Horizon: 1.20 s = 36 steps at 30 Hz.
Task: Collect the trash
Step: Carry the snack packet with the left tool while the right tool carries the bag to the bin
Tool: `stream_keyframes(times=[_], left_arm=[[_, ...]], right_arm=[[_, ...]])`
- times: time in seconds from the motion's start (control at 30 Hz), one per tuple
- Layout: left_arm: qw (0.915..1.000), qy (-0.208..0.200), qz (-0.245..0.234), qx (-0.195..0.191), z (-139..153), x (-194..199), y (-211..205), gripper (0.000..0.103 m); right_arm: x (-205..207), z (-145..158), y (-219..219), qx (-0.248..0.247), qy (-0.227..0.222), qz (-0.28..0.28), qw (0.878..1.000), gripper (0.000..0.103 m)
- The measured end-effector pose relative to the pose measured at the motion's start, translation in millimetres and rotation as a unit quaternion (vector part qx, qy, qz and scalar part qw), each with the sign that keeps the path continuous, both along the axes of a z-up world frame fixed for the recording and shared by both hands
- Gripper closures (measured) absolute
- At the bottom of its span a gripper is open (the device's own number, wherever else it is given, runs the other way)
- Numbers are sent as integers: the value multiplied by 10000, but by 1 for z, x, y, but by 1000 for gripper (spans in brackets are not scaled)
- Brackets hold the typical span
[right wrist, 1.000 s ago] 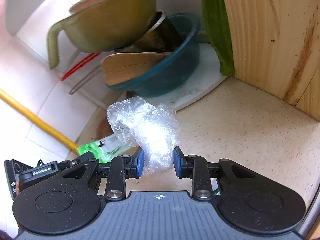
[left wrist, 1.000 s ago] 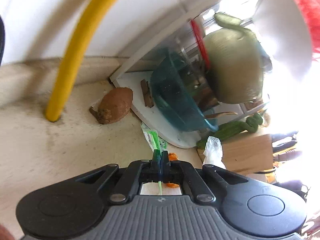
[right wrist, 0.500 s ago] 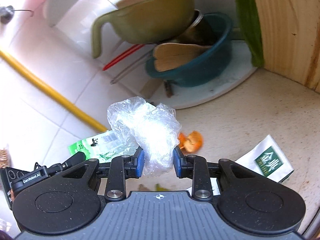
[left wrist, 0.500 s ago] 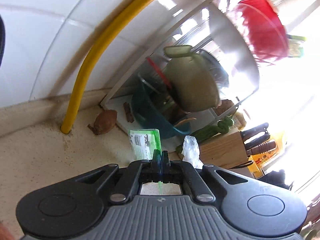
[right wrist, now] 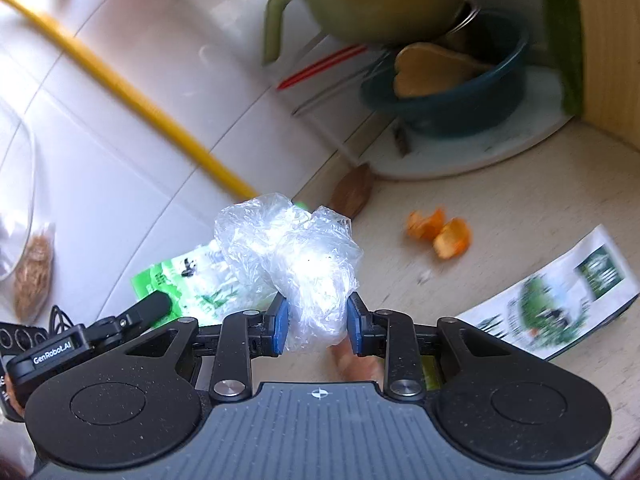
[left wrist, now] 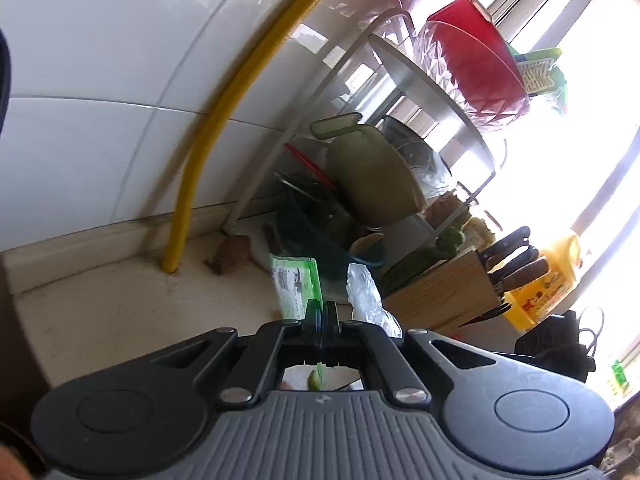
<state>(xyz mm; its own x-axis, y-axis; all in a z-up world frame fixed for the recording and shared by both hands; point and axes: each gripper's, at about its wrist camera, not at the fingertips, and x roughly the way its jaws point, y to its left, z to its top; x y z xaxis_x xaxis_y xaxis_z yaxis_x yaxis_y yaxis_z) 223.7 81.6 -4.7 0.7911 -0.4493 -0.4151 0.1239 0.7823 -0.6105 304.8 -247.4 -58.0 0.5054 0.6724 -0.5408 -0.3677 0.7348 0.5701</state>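
My left gripper (left wrist: pixel 321 312) is shut on a flat green and white wrapper (left wrist: pixel 295 285), which stands up from its jaws above the counter. The same green wrapper (right wrist: pixel 192 280) shows in the right wrist view, beside the left gripper's body. My right gripper (right wrist: pixel 318 320) is shut on a crumpled clear plastic bag (right wrist: pixel 292 256), lifted off the counter. That plastic bag (left wrist: pixel 366 296) appears just right of the wrapper in the left wrist view. Orange peel pieces (right wrist: pixel 440 232) and a white and green packet (right wrist: pixel 556 292) lie on the beige counter (right wrist: pixel 400 280).
A dish rack at the back holds a teal bowl (right wrist: pixel 448 96), an olive green jug (left wrist: pixel 368 172) and a red bowl (left wrist: pixel 476 60). A wooden knife block (left wrist: pixel 448 292) stands right of it. A yellow hose (left wrist: pixel 208 144) runs down the tiled wall. A brown sweet potato (left wrist: pixel 230 256) lies by the rack.
Both grippers have risen and pulled back from the dish rack with their loads. The orange peel and the white packet have come into the right wrist view.
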Motion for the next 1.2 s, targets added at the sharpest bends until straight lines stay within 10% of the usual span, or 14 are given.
stream_keyframes(times=[1.2], left_arm=[[9718,662,1807,1365,-11,-186,96,103]], right_arm=[[-134,-48,228,-553,225,2507,9662,66]])
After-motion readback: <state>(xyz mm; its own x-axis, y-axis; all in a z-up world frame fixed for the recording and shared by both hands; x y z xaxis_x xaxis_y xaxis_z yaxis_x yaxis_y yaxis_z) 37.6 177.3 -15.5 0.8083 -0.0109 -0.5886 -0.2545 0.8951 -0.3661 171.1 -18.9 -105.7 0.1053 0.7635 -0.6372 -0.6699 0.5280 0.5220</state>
